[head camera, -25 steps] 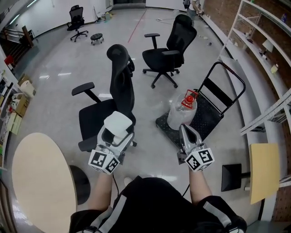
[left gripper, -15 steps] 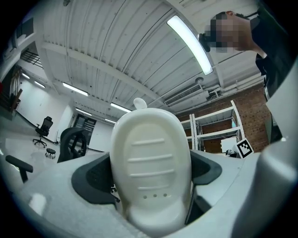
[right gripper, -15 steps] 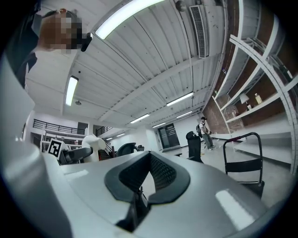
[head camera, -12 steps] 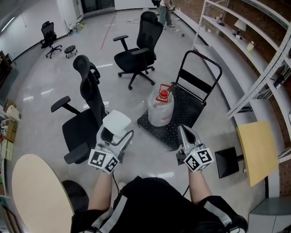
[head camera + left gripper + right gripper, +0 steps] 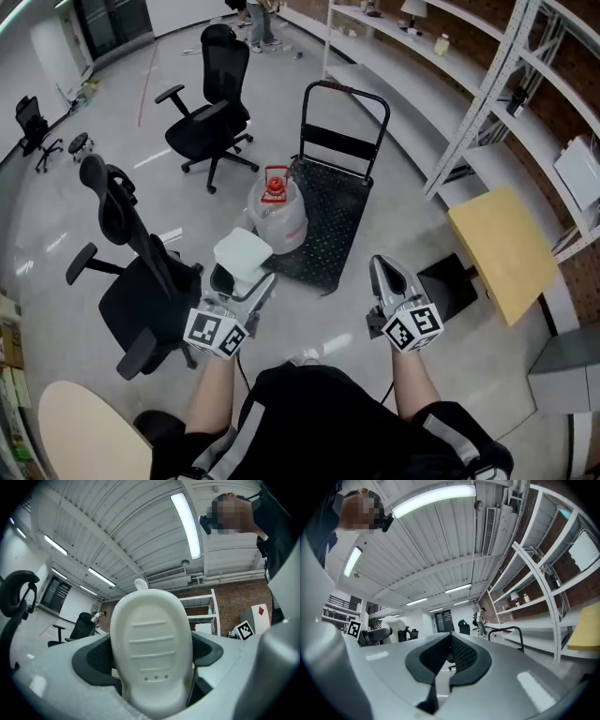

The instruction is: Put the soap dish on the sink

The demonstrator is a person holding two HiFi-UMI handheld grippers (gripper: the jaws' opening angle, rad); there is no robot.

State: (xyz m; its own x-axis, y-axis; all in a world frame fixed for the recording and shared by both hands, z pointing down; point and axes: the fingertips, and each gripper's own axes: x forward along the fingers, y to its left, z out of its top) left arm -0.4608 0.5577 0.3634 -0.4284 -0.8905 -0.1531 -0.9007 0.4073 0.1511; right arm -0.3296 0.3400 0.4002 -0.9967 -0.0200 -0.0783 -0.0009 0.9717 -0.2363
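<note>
My left gripper (image 5: 240, 274) is shut on a white soap dish (image 5: 242, 254), held in front of my body over the floor. In the left gripper view the soap dish (image 5: 151, 644) fills the middle, ribbed underside toward the camera, clamped between the two jaws of the left gripper (image 5: 150, 656). My right gripper (image 5: 386, 275) is held level beside it, shut with nothing in it; in the right gripper view the right gripper (image 5: 449, 656) shows its dark pads pressed together. No sink is in view.
A black office chair (image 5: 141, 281) stands close at the left. Ahead lies a black hand trolley (image 5: 323, 220) carrying a clear water jug with a red cap (image 5: 275, 211). White shelving (image 5: 487, 103) lines the right. A wooden board (image 5: 506, 248) and a round wooden table (image 5: 80, 436) are nearby.
The view has swung to the right: the chairs and trolley slid left and the shelving came closer. Both grippers hold the same pose, the left still shut on the soap dish.
</note>
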